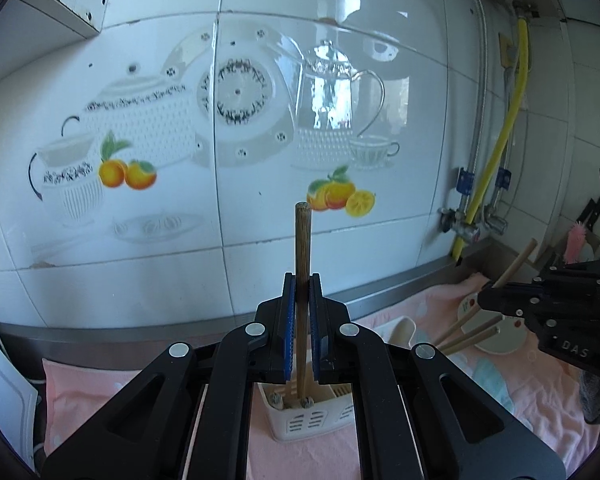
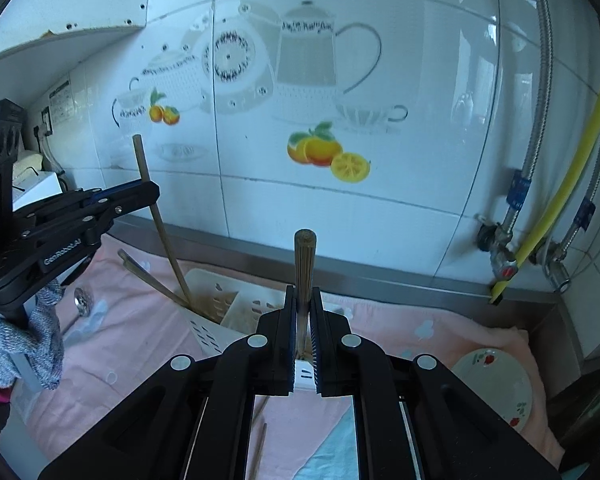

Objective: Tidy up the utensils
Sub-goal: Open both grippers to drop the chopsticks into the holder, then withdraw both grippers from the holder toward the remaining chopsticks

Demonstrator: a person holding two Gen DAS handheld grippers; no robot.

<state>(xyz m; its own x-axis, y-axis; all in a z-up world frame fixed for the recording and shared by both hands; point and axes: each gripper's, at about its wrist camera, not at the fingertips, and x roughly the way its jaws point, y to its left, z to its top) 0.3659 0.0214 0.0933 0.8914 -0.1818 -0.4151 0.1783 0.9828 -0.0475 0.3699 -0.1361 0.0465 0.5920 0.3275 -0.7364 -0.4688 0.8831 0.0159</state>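
The left gripper [image 1: 302, 280] fingers are clamping a brown wooden chopstick [image 1: 302, 240] upright over the white slotted plastic utensil caddy [image 1: 306, 420]. The right gripper [image 2: 303, 292] fingers are pinching a second wooden chopstick [image 2: 305, 258] above it. A white floral plate [image 2: 496, 388] is lying nearby on the pink cloth [image 2: 140, 328] covering the worktop.

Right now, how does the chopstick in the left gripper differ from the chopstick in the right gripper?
The left gripper's chopstick has its lower end inside the white utensil holder; the right gripper's chopstick is in front of the holder, and its lower end is hidden. In the right wrist view the left one leans while the right one stands straight. Both are brown wood, clamped between shut jaws, top ends up.
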